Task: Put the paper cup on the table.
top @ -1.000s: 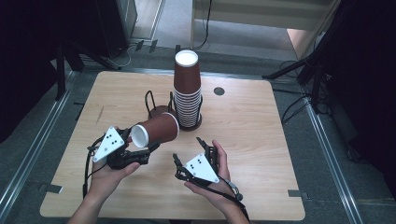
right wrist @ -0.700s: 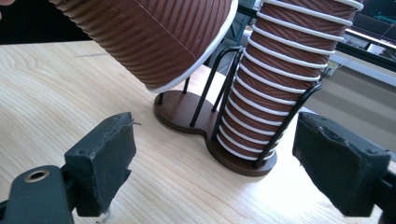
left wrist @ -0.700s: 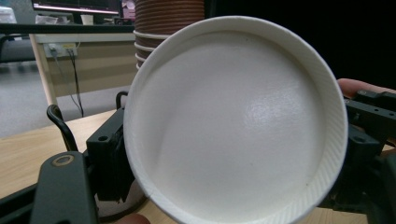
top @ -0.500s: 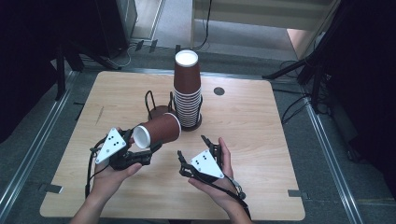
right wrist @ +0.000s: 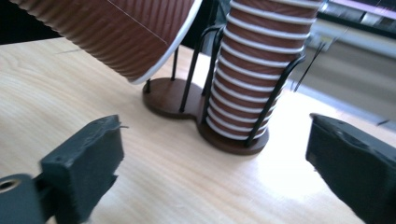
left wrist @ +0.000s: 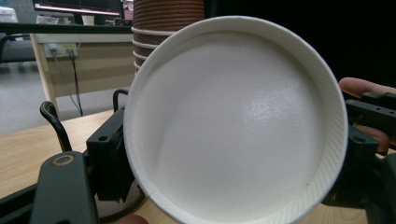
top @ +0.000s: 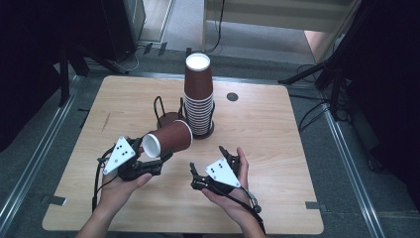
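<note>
Left tool (top: 157, 159) grips a brown paper cup (top: 168, 138) by its rim, held tilted above the desk (top: 277, 129), at 8 o'clock from the cup stack (top: 199, 96). Right tool (top: 210, 166): jaws just opening, now wide, nothing between them.

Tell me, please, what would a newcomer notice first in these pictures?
First, the tall stack of brown paper cups in a black wire holder at the table's middle. Next, the single brown cup held on its side by the left gripper, beside the stack. The right gripper hovers open nearby.
</note>
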Demonstrator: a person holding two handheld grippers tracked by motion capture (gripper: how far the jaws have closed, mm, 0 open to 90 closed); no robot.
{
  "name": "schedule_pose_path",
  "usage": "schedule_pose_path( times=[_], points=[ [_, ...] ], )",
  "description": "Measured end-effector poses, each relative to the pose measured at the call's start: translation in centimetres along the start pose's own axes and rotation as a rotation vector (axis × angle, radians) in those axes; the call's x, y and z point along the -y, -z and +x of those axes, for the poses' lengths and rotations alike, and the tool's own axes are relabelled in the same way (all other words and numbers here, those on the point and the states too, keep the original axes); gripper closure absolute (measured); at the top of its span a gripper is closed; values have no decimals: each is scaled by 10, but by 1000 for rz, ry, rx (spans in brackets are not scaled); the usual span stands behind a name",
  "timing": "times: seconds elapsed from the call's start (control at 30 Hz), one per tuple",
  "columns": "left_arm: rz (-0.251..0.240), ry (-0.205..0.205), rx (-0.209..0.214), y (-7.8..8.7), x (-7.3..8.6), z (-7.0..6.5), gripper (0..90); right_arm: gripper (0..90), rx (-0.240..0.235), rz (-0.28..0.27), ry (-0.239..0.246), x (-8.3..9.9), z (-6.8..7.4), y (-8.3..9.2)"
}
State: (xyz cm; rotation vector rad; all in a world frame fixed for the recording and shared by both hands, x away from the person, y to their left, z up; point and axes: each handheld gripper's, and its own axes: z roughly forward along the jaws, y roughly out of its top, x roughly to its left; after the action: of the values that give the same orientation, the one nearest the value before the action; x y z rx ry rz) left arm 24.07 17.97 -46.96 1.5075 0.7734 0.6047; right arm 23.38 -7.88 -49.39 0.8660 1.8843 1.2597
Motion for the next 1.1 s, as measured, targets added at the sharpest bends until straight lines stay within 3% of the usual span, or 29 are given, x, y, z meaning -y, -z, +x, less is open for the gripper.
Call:
schedule_pose_path(
  times=[0.23,0.5,0.77,0.9,1.1],
  points=[
    [-12,8,3,-2,0,0,209,0,-6,11,-173,-8,-8,10],
    [-9,6,4,-4,2,-2,209,0,-5,-16,-269,-12,3,18],
    [4,-5,16,-7,5,-6,209,0,-64,-46,-514,-8,6,23],
    [10,-11,16,-9,7,-8,209,0,-86,-50,-585,-8,7,23],
    [10,-11,20,-10,8,-10,209,0,-115,-51,-739,-9,9,24]
  ],
)
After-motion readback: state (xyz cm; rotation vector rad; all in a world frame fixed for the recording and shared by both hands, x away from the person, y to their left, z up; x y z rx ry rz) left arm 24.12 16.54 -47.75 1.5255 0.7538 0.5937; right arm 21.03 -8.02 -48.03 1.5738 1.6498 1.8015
